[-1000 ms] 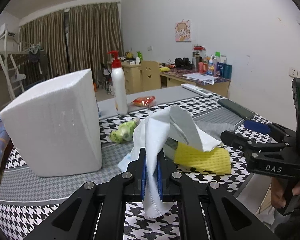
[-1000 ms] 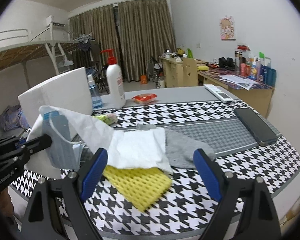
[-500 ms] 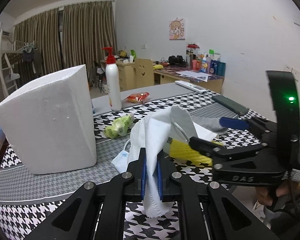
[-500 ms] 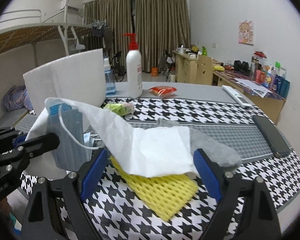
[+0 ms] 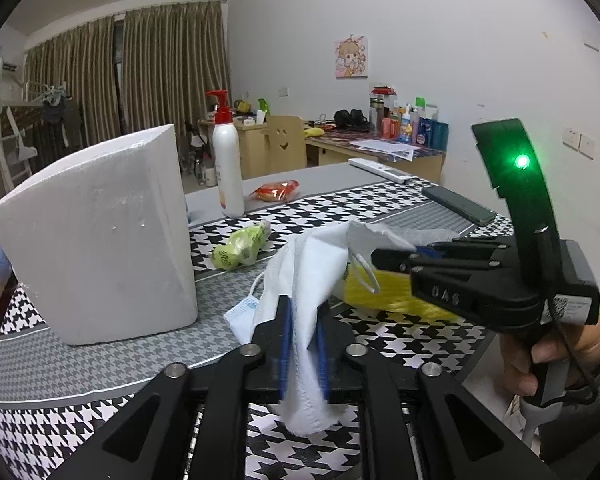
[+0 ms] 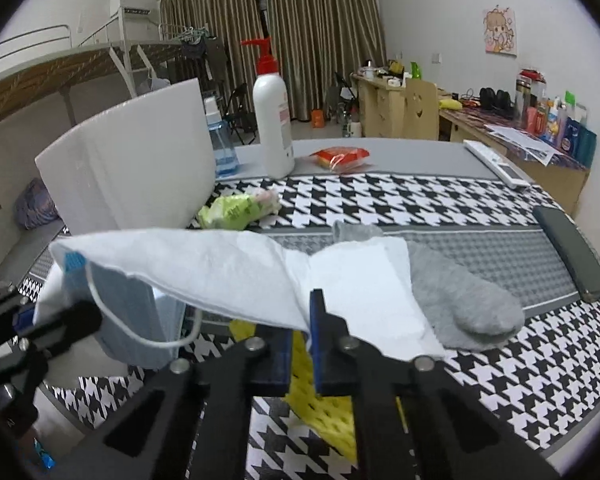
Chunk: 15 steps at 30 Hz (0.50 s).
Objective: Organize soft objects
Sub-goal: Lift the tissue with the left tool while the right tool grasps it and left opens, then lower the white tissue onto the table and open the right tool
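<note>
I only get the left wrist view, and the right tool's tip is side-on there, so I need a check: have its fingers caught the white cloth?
Observer: Yes. Seen from the right wrist, the right gripper has its fingers shut on the near edge of the white cloth.
Operator: Is anything under that cloth besides the yellow sponge?
Observer: A grey sock. One end is tucked beneath the cloth and the other lies bare on the table.
Operator: And behind the foam box?
Observer: A blue spray bottle stands there, beside the pump bottle.
</note>
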Each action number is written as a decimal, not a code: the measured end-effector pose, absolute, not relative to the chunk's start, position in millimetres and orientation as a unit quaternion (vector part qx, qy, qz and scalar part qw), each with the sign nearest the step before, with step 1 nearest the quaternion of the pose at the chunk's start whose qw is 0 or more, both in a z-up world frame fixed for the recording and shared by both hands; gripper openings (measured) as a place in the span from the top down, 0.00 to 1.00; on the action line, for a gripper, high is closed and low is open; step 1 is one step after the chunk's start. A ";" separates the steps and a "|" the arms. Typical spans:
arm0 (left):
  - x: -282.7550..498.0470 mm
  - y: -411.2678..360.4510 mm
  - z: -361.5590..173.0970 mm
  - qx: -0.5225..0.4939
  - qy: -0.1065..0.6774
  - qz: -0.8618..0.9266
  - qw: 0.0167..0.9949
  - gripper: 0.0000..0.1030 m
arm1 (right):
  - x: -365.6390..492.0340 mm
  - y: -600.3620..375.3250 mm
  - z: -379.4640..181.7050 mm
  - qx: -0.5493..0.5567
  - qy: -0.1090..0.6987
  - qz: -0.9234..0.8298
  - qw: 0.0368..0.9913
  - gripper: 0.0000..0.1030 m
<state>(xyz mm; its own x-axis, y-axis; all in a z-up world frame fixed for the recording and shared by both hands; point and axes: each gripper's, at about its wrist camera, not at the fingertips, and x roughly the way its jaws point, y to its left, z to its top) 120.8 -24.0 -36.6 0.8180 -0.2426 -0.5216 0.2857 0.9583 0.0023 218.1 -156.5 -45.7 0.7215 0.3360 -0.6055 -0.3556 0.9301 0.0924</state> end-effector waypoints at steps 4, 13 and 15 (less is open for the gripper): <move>118.5 -20.5 -34.5 0.045 0.258 -0.121 0.957 0.36 | 217.5 -161.9 -36.9 -0.001 0.315 0.185 0.931 0.93; 116.1 -17.5 -32.7 0.041 0.250 -0.112 0.961 0.29 | 213.2 -180.5 -11.0 0.022 0.282 0.169 0.944 0.94; 115.8 -14.9 -32.1 0.037 0.250 -0.110 0.961 0.29 | 211.5 -187.4 -4.6 0.028 0.274 0.163 0.947 0.94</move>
